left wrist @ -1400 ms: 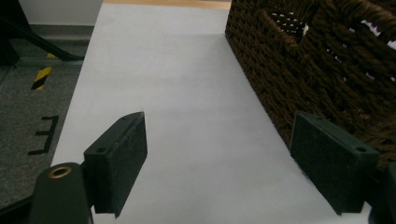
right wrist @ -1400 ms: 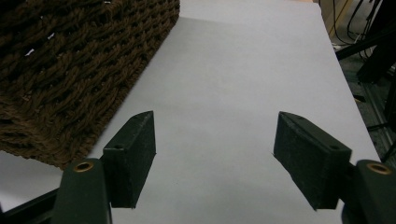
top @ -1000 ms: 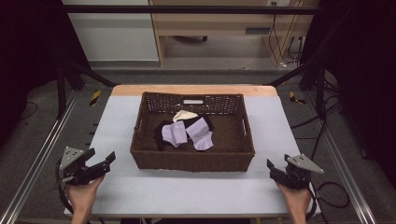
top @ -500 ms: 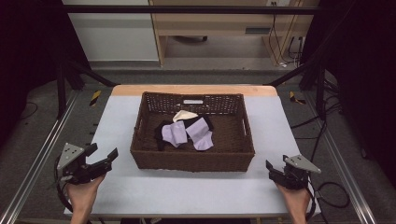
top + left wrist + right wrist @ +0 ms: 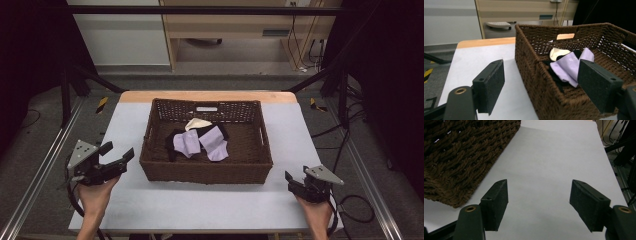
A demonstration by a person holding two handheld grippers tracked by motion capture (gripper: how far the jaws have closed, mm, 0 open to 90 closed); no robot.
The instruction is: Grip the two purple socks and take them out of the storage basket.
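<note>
One woven basket (image 5: 206,165) sits mid-table (image 5: 200,210), holding two lilac cloths (image 5: 214,142), one cream piece (image 5: 197,123) and dark fabric (image 5: 172,140). The left gripper (image 5: 118,154) hovers beside its near-left corner, jaws spread wide and empty; the right gripper (image 5: 291,181), equally spread and empty, sits low near the table's right edge

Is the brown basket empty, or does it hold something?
Not empty. The basket holds lilac cloths, a cream piece and something black.
</note>
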